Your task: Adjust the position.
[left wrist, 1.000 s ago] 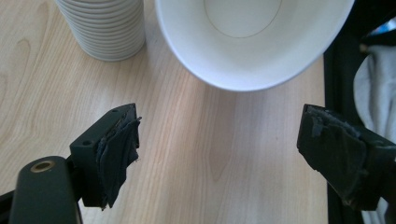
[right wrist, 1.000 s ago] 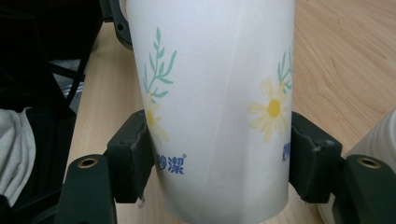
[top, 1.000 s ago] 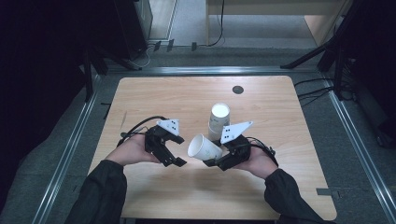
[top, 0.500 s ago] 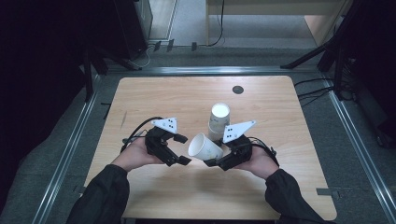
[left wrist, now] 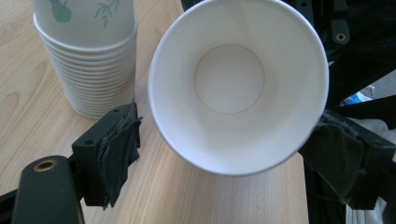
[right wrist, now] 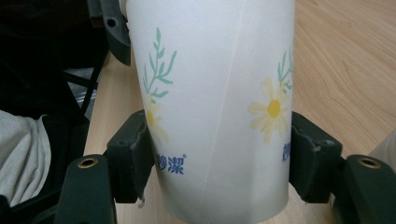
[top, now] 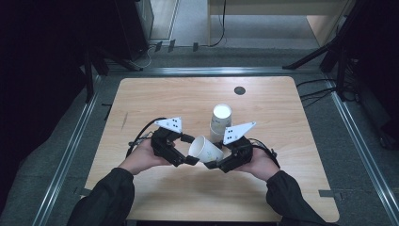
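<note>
Work in hand: a single paper cup (top: 205,149) is held on its side just above the surface (top: 188,94), between the two hands, its open mouth turned toward the left hand-held gripper (top: 187,149).
Right hand-held gripper (right wrist: 219,163): clamped on the cup's body, one pad on each side of the printed wall.
Left hand-held gripper: jaws apart, one on each side of the cup's rim; in the left gripper view one pad lies at or just off the rim, the other stands clear of it.
Cup stack (top: 220,121): upright, near the held cup, on the side away from the person.
Risk, crushing: the wall is thin paper; a harder squeeze would probably dent it.
Risk, rim: if the left jaws close off-centre, the rim could fold or the cup twist out of the right grip.
Risk, stack: a wide swing of either hand could tip the stack.
</note>
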{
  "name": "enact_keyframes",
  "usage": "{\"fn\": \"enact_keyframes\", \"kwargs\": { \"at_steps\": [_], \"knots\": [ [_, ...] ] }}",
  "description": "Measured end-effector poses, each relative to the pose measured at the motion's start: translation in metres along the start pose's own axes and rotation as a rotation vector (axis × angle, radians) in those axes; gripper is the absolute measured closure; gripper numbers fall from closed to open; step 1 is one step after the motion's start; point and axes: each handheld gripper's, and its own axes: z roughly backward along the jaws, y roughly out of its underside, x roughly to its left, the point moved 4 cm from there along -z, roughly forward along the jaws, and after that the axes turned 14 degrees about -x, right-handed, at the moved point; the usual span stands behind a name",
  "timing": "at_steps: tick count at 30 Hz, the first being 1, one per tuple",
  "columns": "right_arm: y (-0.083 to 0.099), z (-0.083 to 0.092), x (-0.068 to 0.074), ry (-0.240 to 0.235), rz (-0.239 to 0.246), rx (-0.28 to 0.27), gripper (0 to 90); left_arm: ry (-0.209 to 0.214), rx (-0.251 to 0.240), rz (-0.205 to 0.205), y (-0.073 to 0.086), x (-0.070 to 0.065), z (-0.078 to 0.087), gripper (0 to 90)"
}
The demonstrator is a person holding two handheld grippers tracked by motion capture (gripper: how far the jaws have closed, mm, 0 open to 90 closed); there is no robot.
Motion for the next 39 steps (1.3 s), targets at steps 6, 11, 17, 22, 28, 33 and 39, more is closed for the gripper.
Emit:
{"fn": "enact_keyframes", "kwargs": {
  "at_steps": [6,11,17,22,28,33,39],
  "knots": [
    [0.0007,-0.0025,0.0009,-0.007,-0.009,0.004,32.8,0.019,-0.016,-0.003,-0.0005,-0.0032,-0.0067,14.0],
    [0.0011,-0.0046,0.0016,-0.026,-0.029,-0.004,32.8,0.021,-0.032,-0.009,-0.0024,-0.0056,-0.0097,14.0],
    [0.0008,-0.0062,0.0023,-0.035,-0.036,-0.012,32.8,0.020,-0.049,-0.010,-0.0032,-0.0061,-0.0095,15.9],
    [0.0008,-0.0066,0.0022,-0.037,-0.038,-0.016,32.8,0.017,-0.056,-0.012,-0.0032,-0.0054,-0.0083,19.6],
    [0.0008,-0.0070,0.0026,-0.038,-0.038,-0.013,32.9,0.015,-0.053,-0.021,-0.0033,-0.0057,-0.0076,21.0],
    [0.0006,-0.0071,0.0025,-0.036,-0.036,-0.016,32.7,0.010,-0.057,-0.026,-0.0040,-0.0059,-0.0069,22.1],
    [0.0001,-0.0070,0.0022,-0.032,-0.042,-0.020,31.9,0.014,-0.052,-0.020,-0.0038,-0.0050,-0.0056,22.4]
  ]
}}
